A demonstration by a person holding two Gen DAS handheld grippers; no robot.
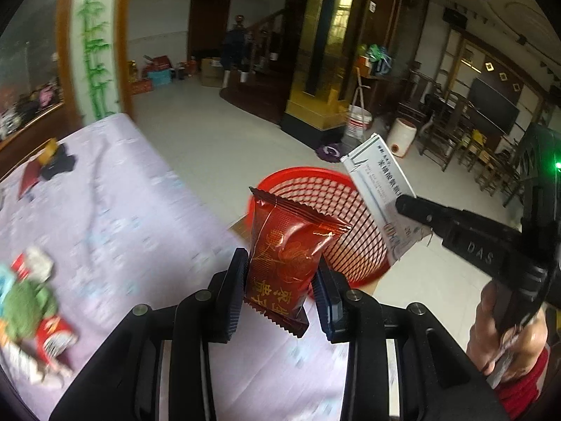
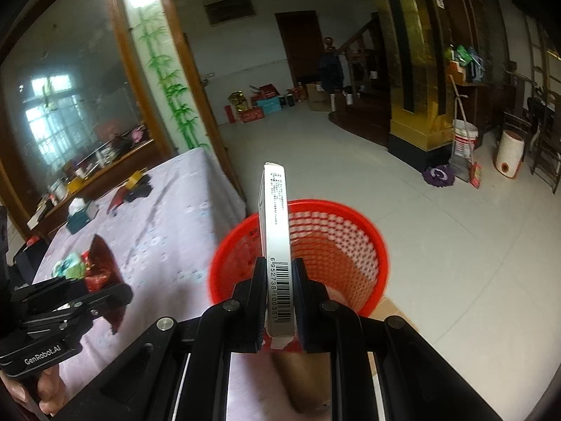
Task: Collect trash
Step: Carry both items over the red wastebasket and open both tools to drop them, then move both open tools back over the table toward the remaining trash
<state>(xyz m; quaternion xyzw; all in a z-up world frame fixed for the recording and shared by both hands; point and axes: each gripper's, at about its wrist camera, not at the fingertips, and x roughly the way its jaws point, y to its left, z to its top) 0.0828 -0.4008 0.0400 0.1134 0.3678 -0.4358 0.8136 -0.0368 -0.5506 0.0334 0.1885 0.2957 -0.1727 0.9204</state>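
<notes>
My left gripper [image 1: 280, 280] is shut on a dark red snack packet [image 1: 287, 249] and holds it upright above the table edge, just in front of the red mesh basket [image 1: 329, 189]. My right gripper [image 2: 278, 291] is shut on a flat white carton [image 2: 277, 238] with a barcode, held edge-on over the near rim of the basket [image 2: 350, 242]. In the left wrist view the carton [image 1: 378, 193] hangs over the basket's right rim, pinched by the right gripper [image 1: 406, 207]. The left gripper with its packet [image 2: 101, 263] shows at the left of the right wrist view.
A table with a lilac cloth [image 1: 115, 203] holds a pile of wrappers and cans [image 1: 31, 305] at its left and dark items [image 1: 52, 165] farther back. A golden pillar [image 2: 417, 105], bucket and mop [image 2: 463, 147] stand on the tiled floor beyond the basket.
</notes>
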